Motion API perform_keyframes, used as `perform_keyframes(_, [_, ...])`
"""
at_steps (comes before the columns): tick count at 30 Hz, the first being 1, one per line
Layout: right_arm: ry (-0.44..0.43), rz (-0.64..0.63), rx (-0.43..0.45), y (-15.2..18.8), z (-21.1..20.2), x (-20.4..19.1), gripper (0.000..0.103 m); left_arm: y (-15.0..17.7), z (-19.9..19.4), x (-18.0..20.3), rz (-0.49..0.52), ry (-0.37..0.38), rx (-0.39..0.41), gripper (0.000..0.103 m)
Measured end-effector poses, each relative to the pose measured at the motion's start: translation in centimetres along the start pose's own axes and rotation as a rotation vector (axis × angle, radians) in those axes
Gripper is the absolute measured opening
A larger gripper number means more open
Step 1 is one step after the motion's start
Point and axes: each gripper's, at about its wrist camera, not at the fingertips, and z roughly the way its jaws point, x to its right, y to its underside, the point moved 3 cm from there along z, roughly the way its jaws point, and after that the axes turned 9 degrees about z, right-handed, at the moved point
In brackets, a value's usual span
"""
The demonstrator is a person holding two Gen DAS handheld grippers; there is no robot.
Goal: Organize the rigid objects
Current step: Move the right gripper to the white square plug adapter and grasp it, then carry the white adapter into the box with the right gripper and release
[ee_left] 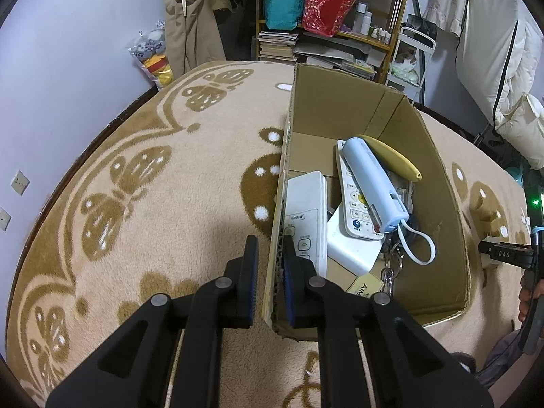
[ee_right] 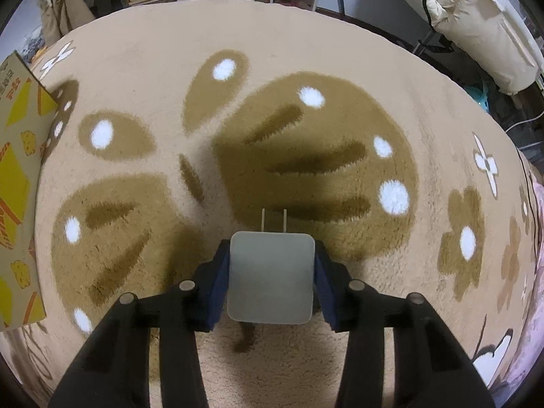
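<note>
My left gripper (ee_left: pixel 270 255) is shut on the left wall of an open cardboard box (ee_left: pixel 277 238) that stands on the rug. Inside the box lie a white Midea remote (ee_left: pixel 307 219), a second white remote (ee_left: pixel 355 200), a pale blue cylinder with a cord (ee_left: pixel 372 183), a yellow oblong object (ee_left: pixel 391 156), a white block (ee_left: pixel 353 241) and keys (ee_left: pixel 391 265). My right gripper (ee_right: pixel 271 255) is shut on a white plug adapter (ee_right: pixel 271 277), prongs pointing forward, held above the rug. The box's printed outer side (ee_right: pixel 17 187) shows at the left of the right wrist view.
A beige rug with brown butterfly patterns (ee_left: pixel 136 187) covers the surface. A cluttered shelf (ee_left: pixel 326 17) with books and bags stands behind, with hanging clothes (ee_left: pixel 190 23) to its left. White bedding (ee_right: pixel 476 27) lies at the far right. The right gripper's tip (ee_left: pixel 503 255) shows beside the box.
</note>
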Motion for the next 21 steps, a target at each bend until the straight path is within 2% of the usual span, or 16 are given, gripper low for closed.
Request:
perform_keyframes(17, [-0.062,-0.043,0.058,-0.8,-1.8,-2.3,0.048,0.0,0.0,0.0,0.001,-0.003,-0.002,0.012])
perform_keyframes(21, [-0.091,-0.087,0.124,-1.1,-3.0,-3.5,0.048,0.0,0.0,0.1,-0.007,0.005,-0.002,0.012])
